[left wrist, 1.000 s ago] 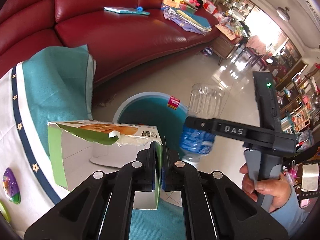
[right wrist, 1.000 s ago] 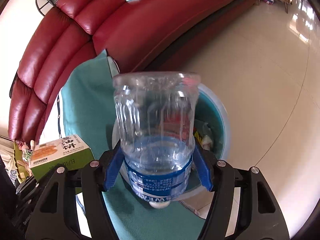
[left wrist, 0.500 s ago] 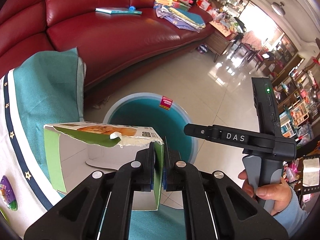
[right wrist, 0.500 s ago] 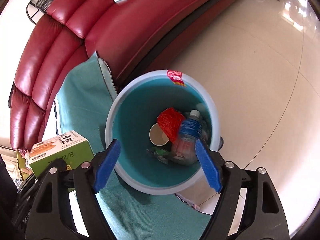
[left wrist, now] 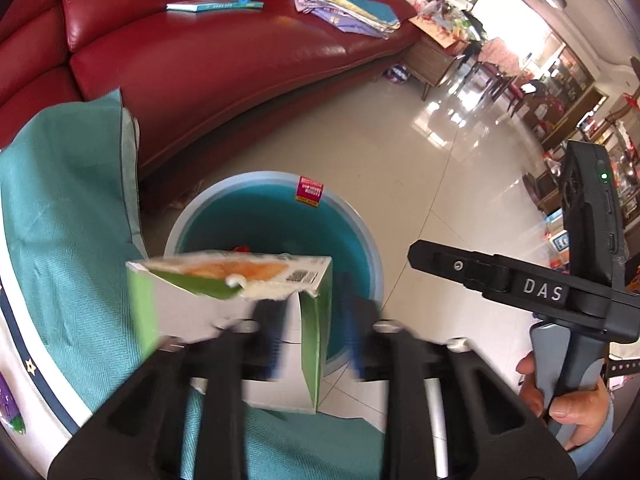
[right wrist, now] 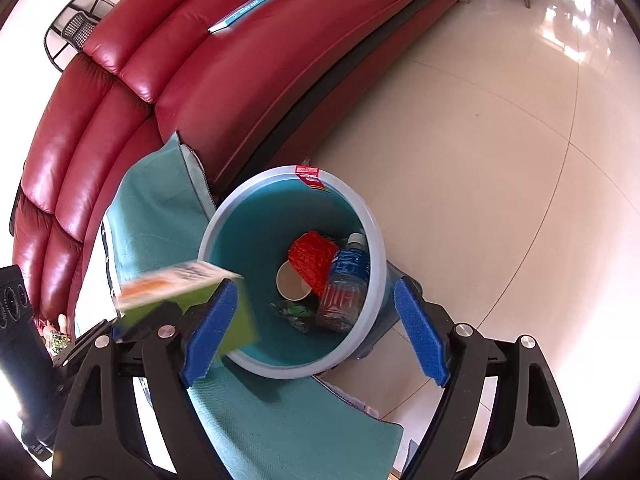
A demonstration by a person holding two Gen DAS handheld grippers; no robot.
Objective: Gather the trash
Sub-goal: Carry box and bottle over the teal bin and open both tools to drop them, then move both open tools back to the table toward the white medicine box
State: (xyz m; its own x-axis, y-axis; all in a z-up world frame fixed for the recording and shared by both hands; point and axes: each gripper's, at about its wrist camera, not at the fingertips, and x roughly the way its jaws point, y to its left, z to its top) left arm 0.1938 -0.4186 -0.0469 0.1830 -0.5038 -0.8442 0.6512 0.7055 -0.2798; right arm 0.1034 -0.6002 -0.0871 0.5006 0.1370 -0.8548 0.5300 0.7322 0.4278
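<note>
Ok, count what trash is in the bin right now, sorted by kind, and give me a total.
Plastic bottle: 1
Paper cup: 1
Red crumpled wrapper: 1
Green wrapper scrap: 1
Total in the bin: 4
Green carton: 1, not in yet.

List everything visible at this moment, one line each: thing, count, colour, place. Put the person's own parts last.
Bin: one, teal inside with pale rim, on the floor beside the sofa.
Plastic bottle: one, clear with blue label, inside the bin.
Crumpled wrapper: one, red, inside the bin.
Paper cup: one, pale, inside the bin.
Carton: one, green and white, torn open, at the bin's rim.
Cloth: one, teal, beside the bin.
Sofa: one, dark red, behind the bin.
Book: one, teal, on the sofa.
Left hand-held gripper: black, jaws just been opening, carton wall between them.
Right hand-held gripper: black, blue pads, open, empty.
Hand: one, holding the right hand-held gripper.
</note>
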